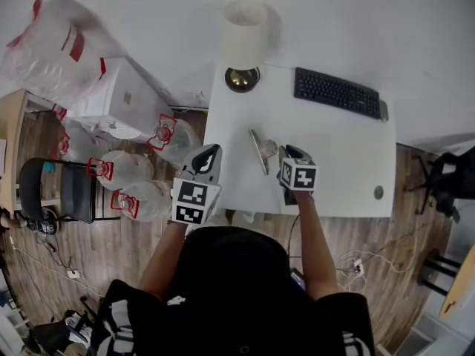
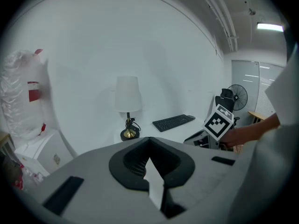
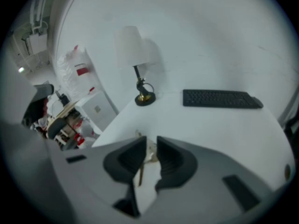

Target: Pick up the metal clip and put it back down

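Clamping right tool [image 3: 150, 142] on metal clip [image 1: 258, 152], jaws narrow | left tool [image 2: 149, 142] closed, empty

I stand in an office-like workroom. Before me, a white rectangular desk [image 1: 334, 162] sits against a plain white wall. It bears a black computer keyboard [image 1: 336, 92] and a brass-footed table lamp with a white shade [image 1: 244, 35]. Brown wood-plank flooring [image 1: 393, 251] lies below. A black standing fan [image 2: 240, 97] and a fluorescent ceiling light [image 2: 270, 27] show beyond.

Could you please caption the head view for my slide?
Right hand-held gripper grips the metal clip at a white desk.
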{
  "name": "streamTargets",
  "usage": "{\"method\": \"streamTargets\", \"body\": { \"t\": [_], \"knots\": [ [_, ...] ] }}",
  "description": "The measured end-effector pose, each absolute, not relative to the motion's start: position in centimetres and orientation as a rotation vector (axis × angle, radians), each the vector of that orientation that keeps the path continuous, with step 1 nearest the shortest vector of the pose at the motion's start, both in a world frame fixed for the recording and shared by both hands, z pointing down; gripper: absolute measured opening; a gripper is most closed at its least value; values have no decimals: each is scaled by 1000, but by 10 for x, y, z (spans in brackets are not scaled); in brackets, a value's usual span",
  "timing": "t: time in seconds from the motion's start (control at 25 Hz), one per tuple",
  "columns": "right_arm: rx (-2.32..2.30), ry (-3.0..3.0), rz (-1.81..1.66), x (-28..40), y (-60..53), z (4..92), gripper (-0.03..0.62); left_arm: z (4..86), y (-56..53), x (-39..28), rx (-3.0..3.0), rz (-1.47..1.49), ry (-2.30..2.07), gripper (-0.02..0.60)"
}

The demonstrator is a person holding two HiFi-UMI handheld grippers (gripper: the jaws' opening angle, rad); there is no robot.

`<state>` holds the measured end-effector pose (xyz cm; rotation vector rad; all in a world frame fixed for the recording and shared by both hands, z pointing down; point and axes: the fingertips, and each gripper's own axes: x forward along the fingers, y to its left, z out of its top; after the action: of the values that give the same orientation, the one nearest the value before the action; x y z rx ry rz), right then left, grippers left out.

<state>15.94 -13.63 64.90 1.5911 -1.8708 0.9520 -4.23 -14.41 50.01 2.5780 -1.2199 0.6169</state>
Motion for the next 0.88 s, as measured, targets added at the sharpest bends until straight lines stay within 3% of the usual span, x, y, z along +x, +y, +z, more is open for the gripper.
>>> {"method": "streamTargets", "body": {
  "t": [0.48,0.88],
  "knots": [
    [1689,-1998,737,156,-140,546,36,466,-160,-27,2687,551,-1195,23],
    [1858,-2103,492,161,-132,448,35,426,-163,-20,2775,469,-1191,25]
  ]
}}
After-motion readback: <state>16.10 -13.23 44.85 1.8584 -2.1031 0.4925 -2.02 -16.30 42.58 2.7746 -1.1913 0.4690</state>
